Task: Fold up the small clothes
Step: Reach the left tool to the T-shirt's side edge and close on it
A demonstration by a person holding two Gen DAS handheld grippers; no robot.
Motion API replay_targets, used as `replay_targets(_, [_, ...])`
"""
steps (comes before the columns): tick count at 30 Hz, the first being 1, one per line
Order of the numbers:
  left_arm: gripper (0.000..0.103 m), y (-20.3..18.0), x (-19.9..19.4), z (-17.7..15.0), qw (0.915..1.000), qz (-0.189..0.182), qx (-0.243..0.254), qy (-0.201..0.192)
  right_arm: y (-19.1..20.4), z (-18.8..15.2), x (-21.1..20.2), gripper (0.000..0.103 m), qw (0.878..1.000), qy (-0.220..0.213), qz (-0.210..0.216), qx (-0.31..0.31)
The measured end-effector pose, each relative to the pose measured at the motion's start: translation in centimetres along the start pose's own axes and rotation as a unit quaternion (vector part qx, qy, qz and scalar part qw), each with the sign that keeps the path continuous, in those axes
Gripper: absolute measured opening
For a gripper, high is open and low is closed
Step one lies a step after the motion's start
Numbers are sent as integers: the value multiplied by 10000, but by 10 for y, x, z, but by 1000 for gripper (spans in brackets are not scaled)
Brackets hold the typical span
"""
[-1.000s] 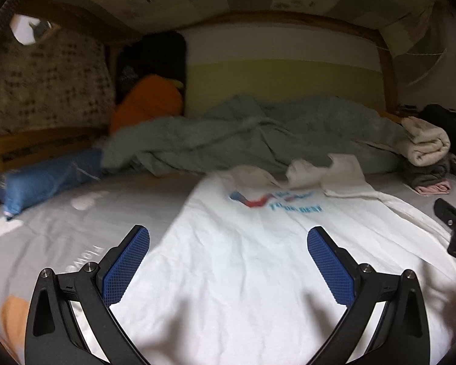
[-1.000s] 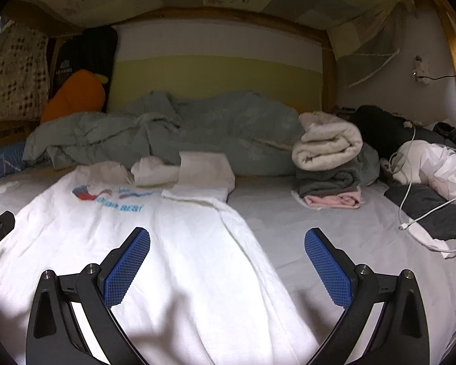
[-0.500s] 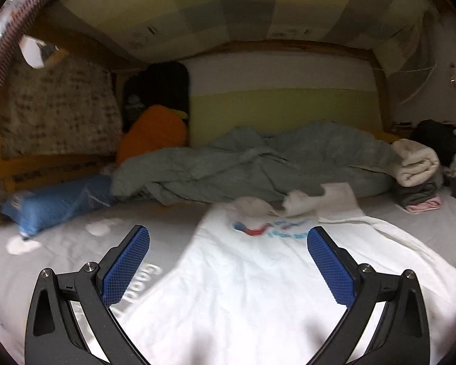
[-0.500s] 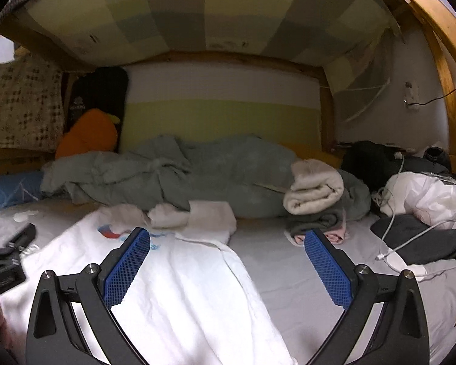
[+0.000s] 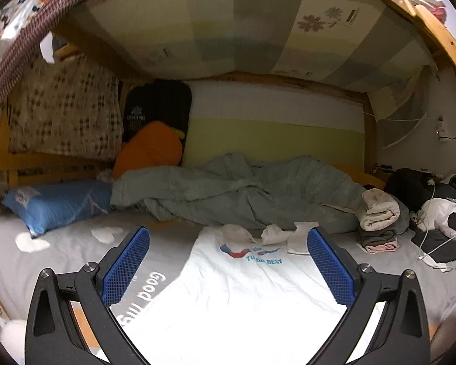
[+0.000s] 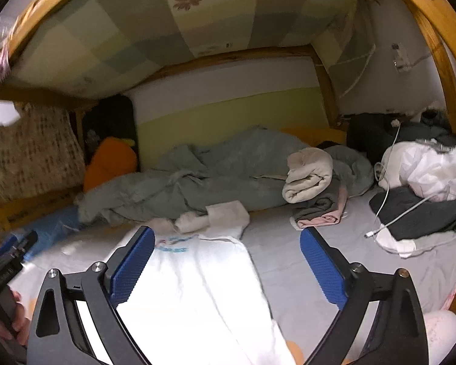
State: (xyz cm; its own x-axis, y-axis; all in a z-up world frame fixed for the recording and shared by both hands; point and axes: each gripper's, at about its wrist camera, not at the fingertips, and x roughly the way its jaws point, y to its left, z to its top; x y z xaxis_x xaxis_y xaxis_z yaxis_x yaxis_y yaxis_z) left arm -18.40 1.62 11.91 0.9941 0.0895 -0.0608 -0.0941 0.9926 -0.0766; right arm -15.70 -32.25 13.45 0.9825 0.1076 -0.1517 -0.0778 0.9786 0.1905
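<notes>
On the bed, a white T-shirt (image 5: pixel 228 298) lies flat; left gripper (image 5: pixel 228 270) spread wide, right gripper (image 6: pixel 226 266) just narrowing slightly, both holding nothing.

We see a bed with a grey sheet (image 5: pixel 76 261) printed with "Good". Flat on it lies a white T-shirt (image 5: pixel 243 298), logo facing up. Behind it sits a rumpled grey-green duvet (image 5: pixel 228 194). A blue pillow (image 5: pixel 57 203) lies left. On the right is a stack of folded clothes (image 6: pixel 316 194), then dark garments with a white cable (image 6: pixel 410 213) across them.
</notes>
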Motion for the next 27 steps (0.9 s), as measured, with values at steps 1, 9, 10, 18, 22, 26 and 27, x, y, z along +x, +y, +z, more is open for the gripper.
replay_targets(1, [103, 0, -6, 2, 10000, -53, 12, -34, -5, 1, -10, 94, 9999, -44, 66, 90])
replay_targets(9, [103, 6, -37, -13, 9999, -68, -152, -9, -30, -33, -17, 83, 9955, 410, -747, 403])
replay_targets(10, [103, 5, -36, -17, 9998, -34, -164, 57, -34, -41, -11, 82, 9936, 608, -811, 506])
replay_targets(18, [103, 7, -22, -45, 9976, 126, -135, 664, -55, -116, 42, 56, 9557, 2710, -941, 662])
replay_targets(22, [103, 11, -15, -55, 9944, -6, -390, 987, -74, -140, 48, 46, 9404, 3047, -1297, 776])
replay_targets(26, [103, 15, -13, -55, 9921, -201, -696, 1025, -95, -145, 47, 42, 9358, 3022, -1252, 1317])
replay_targets(27, [103, 14, -13, -55, 9924, -174, -683, 1010, -95, -145, 45, 42, 9378, 3007, -1099, 1347])
